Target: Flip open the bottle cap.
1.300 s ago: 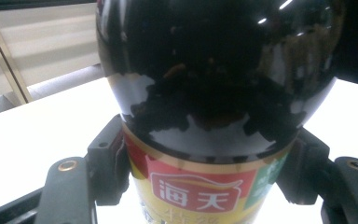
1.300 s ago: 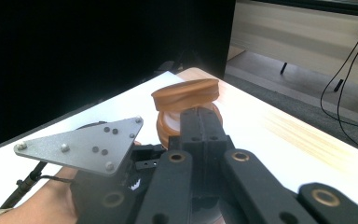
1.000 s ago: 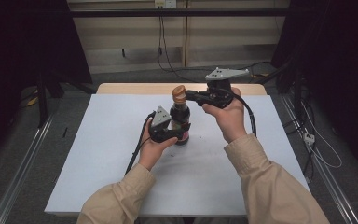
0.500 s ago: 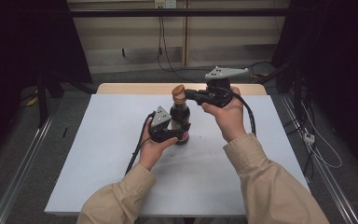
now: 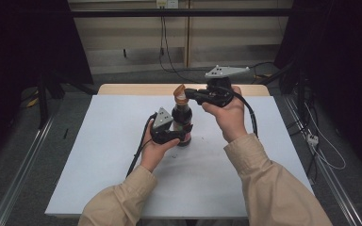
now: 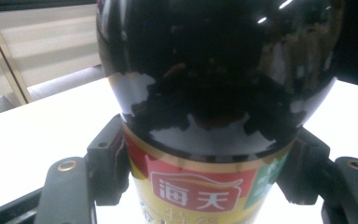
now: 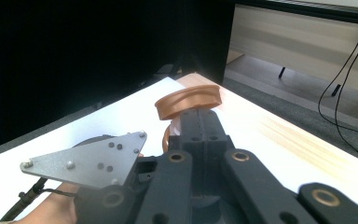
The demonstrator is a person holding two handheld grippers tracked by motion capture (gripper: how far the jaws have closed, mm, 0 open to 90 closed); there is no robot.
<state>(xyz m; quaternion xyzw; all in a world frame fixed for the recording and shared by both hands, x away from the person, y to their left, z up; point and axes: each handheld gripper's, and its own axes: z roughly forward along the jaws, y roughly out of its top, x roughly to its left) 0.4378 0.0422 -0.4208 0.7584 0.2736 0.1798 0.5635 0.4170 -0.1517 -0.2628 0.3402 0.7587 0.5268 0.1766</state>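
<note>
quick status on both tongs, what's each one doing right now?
Left tongs: closed on the dark sauce bottle, around its labelled body.
Right tongs: shut at the bottle's neck, just under the flipped-up brown cap.

Dark sauce bottle (image 6: 214, 116) upright on white table (image 6: 37, 126), clamped at label between black jaws

Red label (image 6: 193, 193) on bottle (image 6: 214, 79): "海天".

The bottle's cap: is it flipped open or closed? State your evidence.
Open. The brown cap stands tilted up off the bottle top, hinged at one side, with the shut right claw beneath it.
</note>
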